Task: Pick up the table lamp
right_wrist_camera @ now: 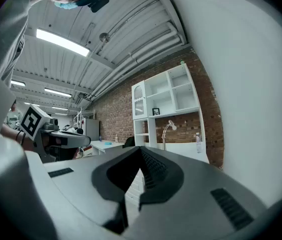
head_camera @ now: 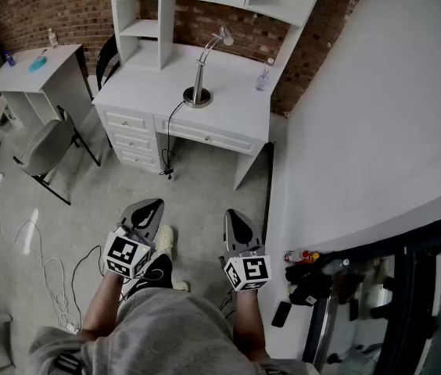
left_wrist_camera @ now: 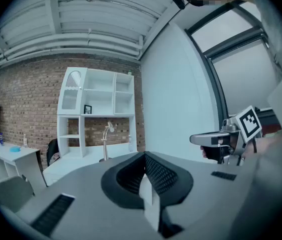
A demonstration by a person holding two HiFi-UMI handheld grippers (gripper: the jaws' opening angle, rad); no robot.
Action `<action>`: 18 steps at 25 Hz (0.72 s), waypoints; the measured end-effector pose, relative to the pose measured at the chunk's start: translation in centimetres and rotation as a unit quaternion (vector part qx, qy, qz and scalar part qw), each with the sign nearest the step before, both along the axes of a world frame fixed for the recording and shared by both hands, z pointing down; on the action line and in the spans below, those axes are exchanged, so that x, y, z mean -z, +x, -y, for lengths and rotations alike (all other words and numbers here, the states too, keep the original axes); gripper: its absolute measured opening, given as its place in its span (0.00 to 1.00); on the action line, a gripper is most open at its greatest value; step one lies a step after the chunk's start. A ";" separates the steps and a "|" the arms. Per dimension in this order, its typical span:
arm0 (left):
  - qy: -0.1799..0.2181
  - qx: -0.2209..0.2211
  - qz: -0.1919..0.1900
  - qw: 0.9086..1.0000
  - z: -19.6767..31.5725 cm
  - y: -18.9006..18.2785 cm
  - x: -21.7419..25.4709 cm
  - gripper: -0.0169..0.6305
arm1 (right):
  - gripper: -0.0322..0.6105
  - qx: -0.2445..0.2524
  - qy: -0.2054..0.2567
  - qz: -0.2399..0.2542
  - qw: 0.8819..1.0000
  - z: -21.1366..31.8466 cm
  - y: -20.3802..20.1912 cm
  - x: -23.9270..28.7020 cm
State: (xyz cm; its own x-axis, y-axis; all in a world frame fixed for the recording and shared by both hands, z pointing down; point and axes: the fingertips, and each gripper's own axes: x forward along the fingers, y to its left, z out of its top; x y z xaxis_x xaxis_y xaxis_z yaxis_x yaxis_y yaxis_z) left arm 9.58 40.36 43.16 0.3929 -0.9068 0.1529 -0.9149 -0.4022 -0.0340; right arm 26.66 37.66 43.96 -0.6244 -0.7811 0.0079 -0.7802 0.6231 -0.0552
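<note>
The silver table lamp [head_camera: 198, 73] stands upright on the white desk [head_camera: 236, 116] far ahead, its round base on the desk top and its black cord hanging over the front edge. It shows small in the left gripper view [left_wrist_camera: 106, 141] and in the right gripper view [right_wrist_camera: 167, 133]. My left gripper [head_camera: 145, 212] and right gripper [head_camera: 238, 223] are held side by side low over the floor, far short of the desk. Both point toward it, with jaws together and nothing between them. In its own view each gripper, left [left_wrist_camera: 145, 157] and right [right_wrist_camera: 141, 151], looks shut.
A clear bottle [head_camera: 263, 75] stands on the desk's right end, under a white hutch [head_camera: 166, 6]. A grey chair [head_camera: 48, 147] and a small white table [head_camera: 37, 65] are at the left, cables [head_camera: 41, 264] lie on the floor, and a white wall [head_camera: 361, 131] runs along the right.
</note>
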 end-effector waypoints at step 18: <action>-0.010 -0.001 -0.002 1.000 5.8 -3.0 -0.8 0.03 | 0.09 -0.001 -0.016 0.006 1.000 6.2 -3.1 -0.8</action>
